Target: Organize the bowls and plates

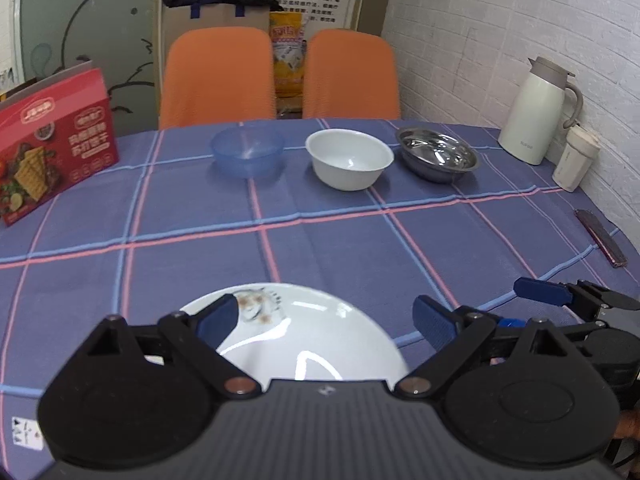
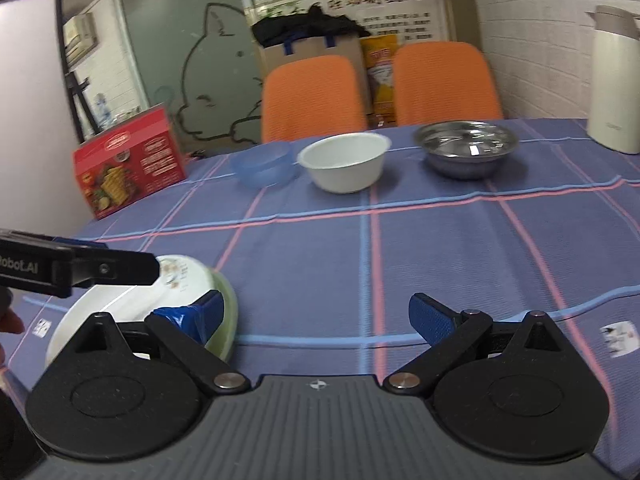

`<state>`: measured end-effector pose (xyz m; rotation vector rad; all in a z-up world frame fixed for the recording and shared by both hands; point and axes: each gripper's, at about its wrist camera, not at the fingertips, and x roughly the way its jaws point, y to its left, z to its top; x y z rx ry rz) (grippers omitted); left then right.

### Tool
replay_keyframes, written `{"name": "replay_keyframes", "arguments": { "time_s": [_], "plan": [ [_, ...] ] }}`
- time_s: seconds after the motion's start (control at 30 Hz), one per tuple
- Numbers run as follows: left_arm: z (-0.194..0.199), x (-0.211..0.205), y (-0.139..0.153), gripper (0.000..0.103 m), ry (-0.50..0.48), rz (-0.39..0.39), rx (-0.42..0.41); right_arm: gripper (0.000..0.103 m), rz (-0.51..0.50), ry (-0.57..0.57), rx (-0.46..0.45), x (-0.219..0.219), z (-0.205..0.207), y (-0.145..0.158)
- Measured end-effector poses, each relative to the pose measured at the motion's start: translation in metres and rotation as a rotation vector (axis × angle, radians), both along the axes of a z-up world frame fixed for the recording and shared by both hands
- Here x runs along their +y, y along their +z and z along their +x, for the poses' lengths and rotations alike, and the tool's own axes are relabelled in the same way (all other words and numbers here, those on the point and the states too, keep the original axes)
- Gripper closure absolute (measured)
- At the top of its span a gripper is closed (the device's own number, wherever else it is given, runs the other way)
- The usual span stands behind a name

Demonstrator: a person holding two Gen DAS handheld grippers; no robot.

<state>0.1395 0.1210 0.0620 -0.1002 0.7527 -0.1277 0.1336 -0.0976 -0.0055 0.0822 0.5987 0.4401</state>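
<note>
A white plate with a cat print lies on the checked tablecloth at the near edge. My left gripper hovers open over it, its pads wide apart and holding nothing. In the right wrist view the plate shows a pale green edge beneath it, and the left gripper reaches over its far rim. My right gripper is open and empty, its left pad just above the plate's right rim. Across the table stand a blue plastic bowl, a white bowl and a steel bowl in a row.
A red cracker box stands at the far left. A cream thermos jug and a small cup stand by the brick wall at right. A dark flat case lies near the right edge. Two orange chairs stand behind the table.
</note>
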Motion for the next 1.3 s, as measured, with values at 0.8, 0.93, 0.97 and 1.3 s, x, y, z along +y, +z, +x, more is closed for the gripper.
{"name": "replay_keyframes", "arguments": {
  "time_s": [0.8, 0.93, 0.97, 1.3],
  "plan": [
    [0.367, -0.149, -0.047, 0.009, -0.160, 0.025, 0.221, 0.016, -0.134, -0.207, 0.111, -0.079, 0.266, -0.025],
    [0.371, -0.154, -0.056, 0.010, -0.184, 0.045, 0.220, 0.016, -0.193, -0.163, 0.118, -0.070, 0.272, -0.032],
    [0.370, -0.155, -0.057, 0.010, -0.187, 0.052, 0.221, 0.015, -0.200, -0.149, 0.122, -0.068, 0.274, -0.032],
    [0.374, -0.161, -0.068, 0.028, -0.230, 0.074, 0.256, 0.015, -0.218, -0.159, 0.102, -0.071, 0.265, -0.031]
  ]
}}
